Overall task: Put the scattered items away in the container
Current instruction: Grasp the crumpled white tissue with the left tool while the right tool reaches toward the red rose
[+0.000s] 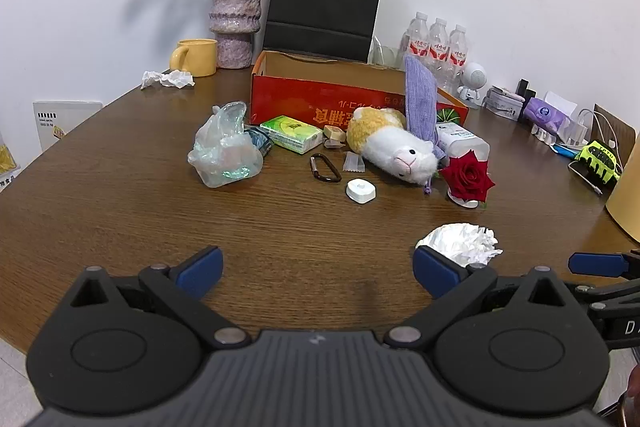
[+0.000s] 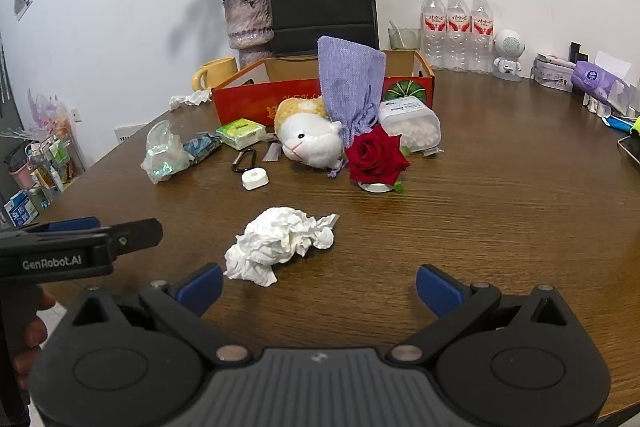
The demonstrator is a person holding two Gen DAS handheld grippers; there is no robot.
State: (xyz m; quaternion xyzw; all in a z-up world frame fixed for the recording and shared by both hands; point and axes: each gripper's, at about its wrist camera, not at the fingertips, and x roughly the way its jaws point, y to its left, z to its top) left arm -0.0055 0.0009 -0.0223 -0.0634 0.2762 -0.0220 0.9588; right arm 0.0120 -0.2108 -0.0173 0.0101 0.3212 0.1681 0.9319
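Blue-padded fingers [image 1: 202, 269] of the left gripper [image 1: 318, 273] are spread wide over bare wooden table [image 1: 120, 211], nothing between them. The right gripper [image 2: 319, 287] also stands fully open and empty, a crumpled white tissue [image 2: 280, 245] lying just ahead of its left finger. Farther out, a plush animal [image 2: 310, 137], red rose [image 2: 376, 157], carabiner [image 1: 325, 167], green tissue pack [image 1: 292, 133] and plastic bag [image 1: 224, 147] lie scattered before the red cardboard box [image 1: 320, 99].
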